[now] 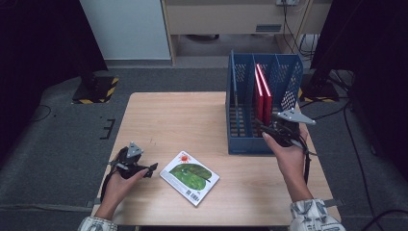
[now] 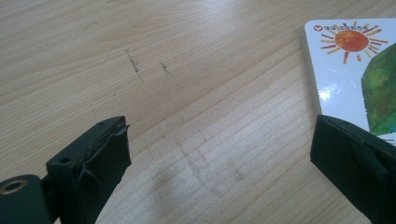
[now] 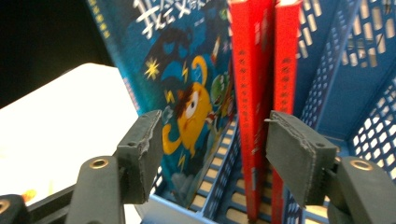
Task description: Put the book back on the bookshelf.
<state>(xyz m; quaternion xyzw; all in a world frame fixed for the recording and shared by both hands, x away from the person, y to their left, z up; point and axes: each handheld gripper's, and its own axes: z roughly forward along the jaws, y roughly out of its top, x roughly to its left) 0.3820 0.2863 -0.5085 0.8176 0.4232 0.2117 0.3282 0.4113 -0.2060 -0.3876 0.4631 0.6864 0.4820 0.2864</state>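
A white picture book with a sun and a green leaf on its cover lies flat near the table's front edge. My left gripper rests just left of it, open; in the left gripper view its jaws stand wide over bare wood with the book's corner at the right. A blue mesh file rack holds two upright red books. My right gripper hovers at the rack's near end, open. In the right gripper view, beyond its jaws, stand the red books and a blue book with a yellow monster.
The wooden table has bare wood across its left and middle. The rack's right compartment has nothing in it. Dark stands and cables sit on the grey floor around the table.
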